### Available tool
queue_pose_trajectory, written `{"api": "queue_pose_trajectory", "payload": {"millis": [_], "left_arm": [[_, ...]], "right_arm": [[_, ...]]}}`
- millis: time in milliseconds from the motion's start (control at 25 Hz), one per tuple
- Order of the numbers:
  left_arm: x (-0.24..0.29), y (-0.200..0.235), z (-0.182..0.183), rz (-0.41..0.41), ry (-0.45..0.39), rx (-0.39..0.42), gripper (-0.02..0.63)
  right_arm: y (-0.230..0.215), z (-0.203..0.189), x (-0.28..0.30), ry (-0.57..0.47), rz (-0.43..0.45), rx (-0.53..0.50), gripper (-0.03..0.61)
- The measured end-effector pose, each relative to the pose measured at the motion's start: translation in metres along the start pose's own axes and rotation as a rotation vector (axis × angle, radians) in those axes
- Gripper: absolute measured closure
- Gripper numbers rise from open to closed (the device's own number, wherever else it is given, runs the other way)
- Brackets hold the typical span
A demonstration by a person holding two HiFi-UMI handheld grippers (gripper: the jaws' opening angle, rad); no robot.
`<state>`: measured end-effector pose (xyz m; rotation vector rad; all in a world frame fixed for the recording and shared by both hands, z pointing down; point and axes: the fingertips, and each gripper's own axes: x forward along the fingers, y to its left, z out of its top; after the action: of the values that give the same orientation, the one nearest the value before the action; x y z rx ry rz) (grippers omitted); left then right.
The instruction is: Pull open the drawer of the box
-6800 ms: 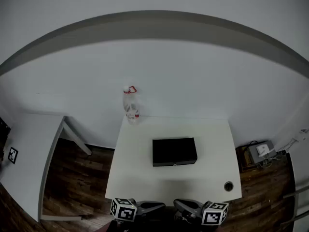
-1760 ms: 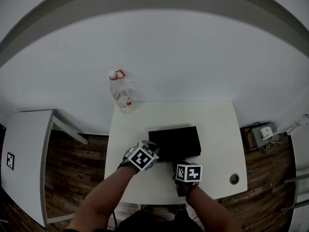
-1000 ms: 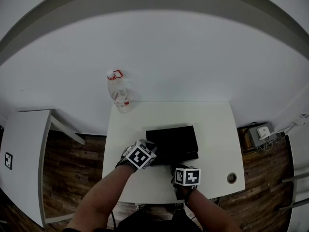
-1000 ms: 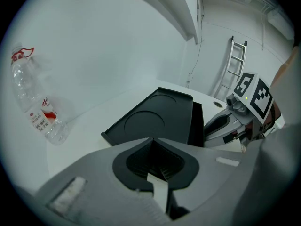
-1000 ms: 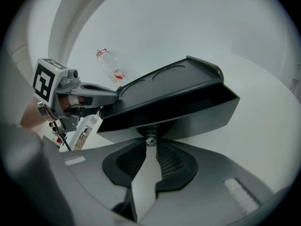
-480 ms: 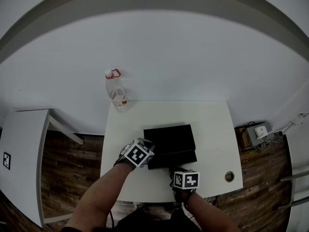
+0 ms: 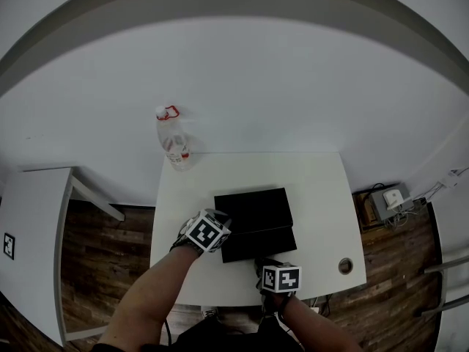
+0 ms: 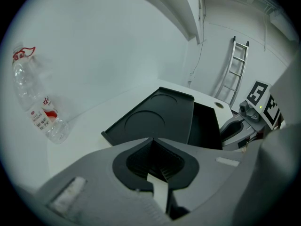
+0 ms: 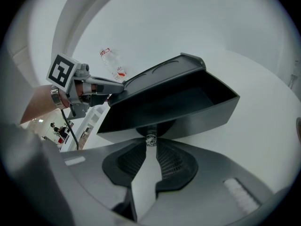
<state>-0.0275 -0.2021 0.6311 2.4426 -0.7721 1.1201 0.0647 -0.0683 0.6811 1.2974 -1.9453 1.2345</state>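
Observation:
A flat black box (image 7: 253, 208) lies mid-table, its drawer (image 7: 259, 243) slid partly out toward me. In the right gripper view the drawer's dark inside (image 9: 188, 98) shows under the box top (image 9: 160, 76). My right gripper (image 9: 150, 143) is shut on the small metal knob (image 9: 150, 139) at the drawer's front. It sits near the table's front edge in the head view (image 7: 265, 262). My left gripper (image 8: 153, 139) has its jaws together with nothing between them. It rests at the box's front left corner (image 7: 220, 224), and the box top (image 8: 155, 117) lies just beyond its tips.
A clear plastic bottle (image 7: 172, 141) with a red cap ring stands at the white table's (image 7: 322, 196) far left corner. A round cable hole (image 7: 345, 265) sits near the front right corner. A second white table (image 7: 37, 226) stands to the left, and an electrical box (image 7: 386, 199) lies on the wooden floor to the right.
The right gripper has drawn back toward the table's front edge with the knob, and the drawer has slid further out of the box. The left gripper has stayed at the box's corner.

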Motion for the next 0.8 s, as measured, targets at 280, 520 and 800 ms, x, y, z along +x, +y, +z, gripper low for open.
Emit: {"api": "queue_pose_trajectory", "payload": {"millis": [280,520,800], "left_arm": [[0.000,-0.001,0.000,0.005,0.000,-0.004,0.609],[0.000,0.000,-0.001,0.006,0.006,-0.010,0.609],[0.000,0.001,0.000,0.010,0.005,-0.012,0.609]], "right_arm": [[-0.001,-0.013,-0.007,0.002,0.007,0.008,0.508],[-0.002,-0.019,-0.009,0.003,0.005,0.011,0.508],[0.001,-0.027,-0.012,0.004,0.008,0.010,0.508]]}}
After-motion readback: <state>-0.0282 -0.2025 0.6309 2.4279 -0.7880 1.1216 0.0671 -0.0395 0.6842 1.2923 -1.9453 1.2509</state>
